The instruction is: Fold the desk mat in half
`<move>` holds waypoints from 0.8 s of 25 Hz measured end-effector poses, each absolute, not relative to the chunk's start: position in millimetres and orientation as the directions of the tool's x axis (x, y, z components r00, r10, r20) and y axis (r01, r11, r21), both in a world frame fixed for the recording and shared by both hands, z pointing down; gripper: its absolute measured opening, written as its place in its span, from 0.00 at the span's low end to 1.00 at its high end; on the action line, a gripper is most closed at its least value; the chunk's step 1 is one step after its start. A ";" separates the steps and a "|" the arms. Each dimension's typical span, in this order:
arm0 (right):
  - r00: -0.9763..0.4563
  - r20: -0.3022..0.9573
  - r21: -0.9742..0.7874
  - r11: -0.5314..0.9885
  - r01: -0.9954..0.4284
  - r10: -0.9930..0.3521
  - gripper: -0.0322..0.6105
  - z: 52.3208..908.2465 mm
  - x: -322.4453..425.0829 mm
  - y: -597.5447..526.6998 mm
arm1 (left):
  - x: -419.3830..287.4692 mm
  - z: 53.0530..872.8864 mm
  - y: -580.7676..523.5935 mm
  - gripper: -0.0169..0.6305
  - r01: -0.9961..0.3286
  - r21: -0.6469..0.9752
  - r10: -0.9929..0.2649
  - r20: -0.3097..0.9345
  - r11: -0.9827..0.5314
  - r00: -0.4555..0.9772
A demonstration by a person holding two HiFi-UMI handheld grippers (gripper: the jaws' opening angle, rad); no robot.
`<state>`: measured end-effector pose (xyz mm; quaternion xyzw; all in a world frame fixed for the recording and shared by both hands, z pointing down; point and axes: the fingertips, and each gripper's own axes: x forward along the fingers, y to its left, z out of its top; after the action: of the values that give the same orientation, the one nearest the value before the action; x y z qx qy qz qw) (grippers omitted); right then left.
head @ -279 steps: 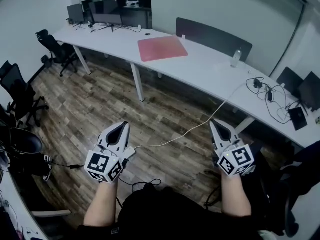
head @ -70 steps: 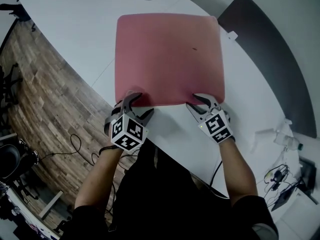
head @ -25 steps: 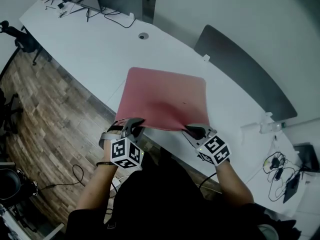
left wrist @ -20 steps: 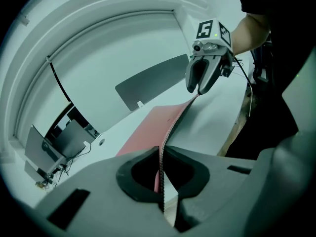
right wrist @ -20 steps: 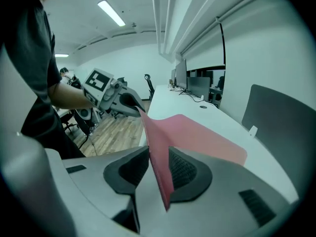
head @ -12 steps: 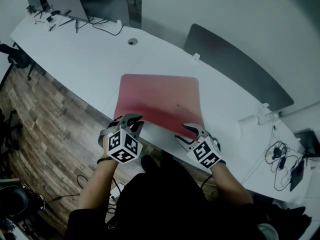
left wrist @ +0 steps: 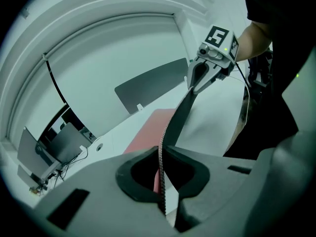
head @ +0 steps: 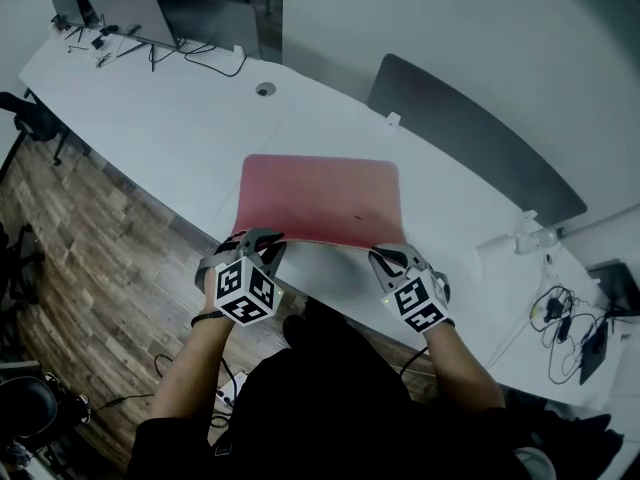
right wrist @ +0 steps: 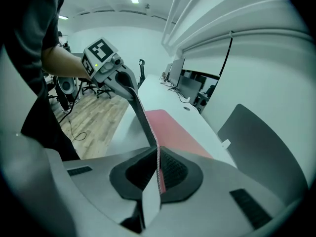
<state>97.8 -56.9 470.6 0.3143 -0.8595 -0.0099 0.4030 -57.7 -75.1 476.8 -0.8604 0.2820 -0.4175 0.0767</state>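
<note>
Desk mat (head: 320,196), pink on top and dark underneath, lies on the long white desk (head: 180,118) close to its front edge. The mat's far part rests flat on the desktop and its near edge is raised off it. Left gripper (head: 262,238) is clenched on the mat's near left corner; the left gripper view shows the thin edge of the mat pinched between the two closed jaws. Right gripper (head: 392,258) grasps the near right corner. Its jaws have just been closing, and the right gripper view shows the mat's edge pressed between them. The raised edge runs from one gripper to the other, just above the desk's front edge. A dark grey divider panel (head: 470,143) stands at the desk's far side, beyond the mat's right corner. A round cable hole (head: 264,89) sits in the desktop beyond the mat's far left corner. Monitors (head: 140,8) stand at the desk's far left end. Wood-plank floor (head: 70,228) shows below the front edge.
</note>
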 end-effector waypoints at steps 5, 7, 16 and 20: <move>-0.473 0.679 0.289 0.797 -0.531 -0.561 0.08 468.2 95.5 -99.1 | -65.0 485.3 -94.8 0.09 -0.410 -0.362 -0.535 0.695 -0.837 0.479; -0.478 0.678 0.295 0.802 -0.519 -0.559 0.08 469.1 92.8 -116.3 | -68.6 489.2 -106.0 0.10 -0.419 -0.345 -0.527 0.704 -0.840 0.476; -0.494 0.698 0.262 0.827 -0.497 -0.518 0.08 486.5 86.4 -194.7 | -74.7 508.4 -180.4 0.11 -0.448 -0.297 -0.500 0.738 -0.844 0.453; -0.504 0.721 0.220 0.847 -0.484 -0.476 0.09 506.2 85.6 -226.1 | -75.9 527.3 -212.0 0.11 -0.461 -0.247 -0.463 0.765 -0.852 0.447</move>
<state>85.6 -226.1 506.2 0.2767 -0.8671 0.0052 0.4142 -75.9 -212.0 527.3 -0.8505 0.2717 -0.4503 0.0011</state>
